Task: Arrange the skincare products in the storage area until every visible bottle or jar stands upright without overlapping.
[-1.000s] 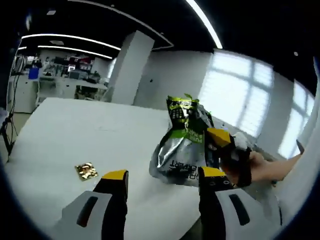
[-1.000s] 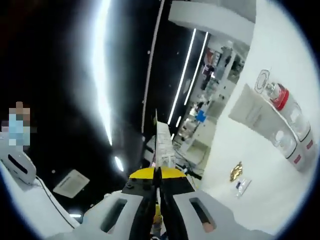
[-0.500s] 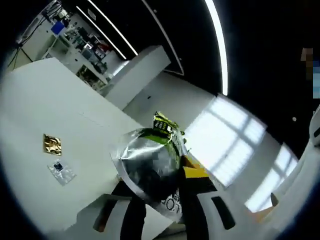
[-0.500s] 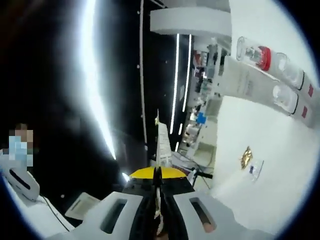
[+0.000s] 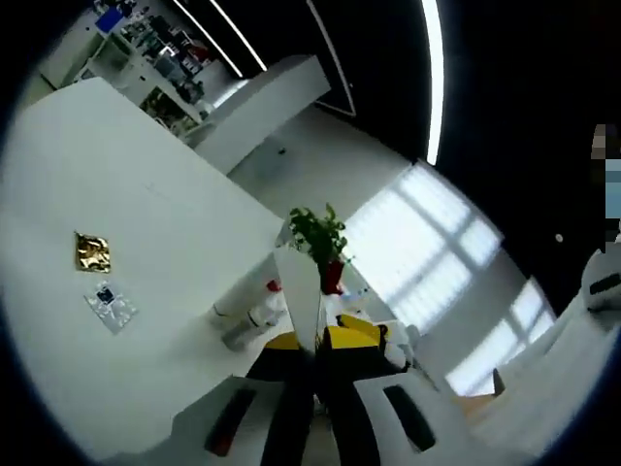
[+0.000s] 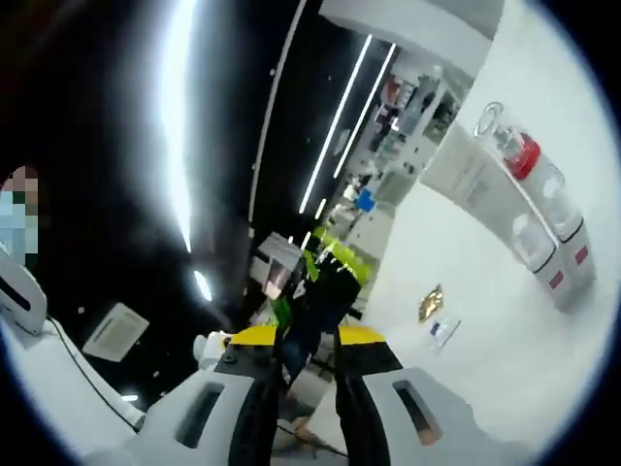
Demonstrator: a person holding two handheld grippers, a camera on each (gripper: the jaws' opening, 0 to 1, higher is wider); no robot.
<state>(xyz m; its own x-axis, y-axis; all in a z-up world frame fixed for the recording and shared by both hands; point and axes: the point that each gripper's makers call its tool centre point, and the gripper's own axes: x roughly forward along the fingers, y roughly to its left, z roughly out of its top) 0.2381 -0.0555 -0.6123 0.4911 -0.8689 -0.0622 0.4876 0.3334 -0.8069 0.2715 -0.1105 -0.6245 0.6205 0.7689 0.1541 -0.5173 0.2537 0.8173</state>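
Left gripper view: the left claw has its yellow-tipped jaws drawn together on the lower edge of a thin white sheet-like packet, seen edge-on and rising upright between them; what the packet is cannot be told from this angle. Beyond the jaws lies the white bench. On it, just past the claw, rests a group of clear bottles, one with a red cap, apparently lying on their sides. Well apart, toward the left, lie a gold foil sachet and, just beside it, a clear sachet with a dark label. A small green plant in a red pot stands behind the packet.

Right gripper view: the right claw holds a dark pouch with a yellow-green top between narrowly parted jaws. On the bench sit a white tube, clear red-capped bottles touching it, and the two sachets.
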